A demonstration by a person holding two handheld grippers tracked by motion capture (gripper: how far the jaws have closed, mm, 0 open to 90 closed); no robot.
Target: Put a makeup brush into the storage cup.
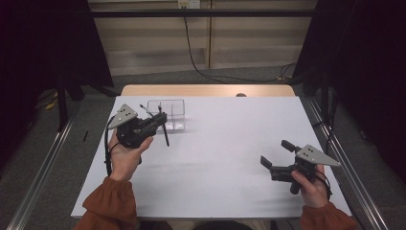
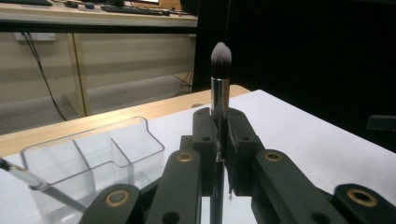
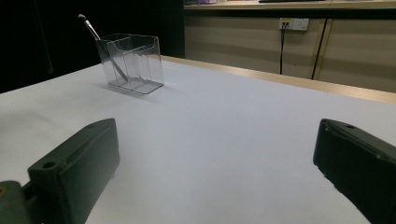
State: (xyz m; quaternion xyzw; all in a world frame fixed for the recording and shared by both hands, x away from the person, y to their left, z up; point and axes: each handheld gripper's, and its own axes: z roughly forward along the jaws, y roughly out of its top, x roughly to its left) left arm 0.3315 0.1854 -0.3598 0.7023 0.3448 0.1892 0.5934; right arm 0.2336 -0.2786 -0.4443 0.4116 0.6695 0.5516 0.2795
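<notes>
Your left gripper (image 1: pixel 160 116) is clamped on a slim makeup brush with a black handle, silver ferrule and white-tipped bristles (image 2: pixel 220 88). In the left gripper view the brush stands upright between the closed jaws, bristle end up, well above the pads. In the high view its dark handle (image 1: pixel 164 132) hangs down past the jaws over the white table (image 1: pixel 230 158), just in front of the clear plastic organiser box with dividers (image 1: pixel 168 114) at the far left of the table. The brush is outside the box, close to its near wall.

A second thin brush (image 3: pixel 100 39) already leans in the organiser's end compartment, bristles up and tilted outward.

Your right gripper (image 1: pixel 276 154) is held low at the near right of the table, jaws wide apart with nothing between them, well away from the box.
</notes>
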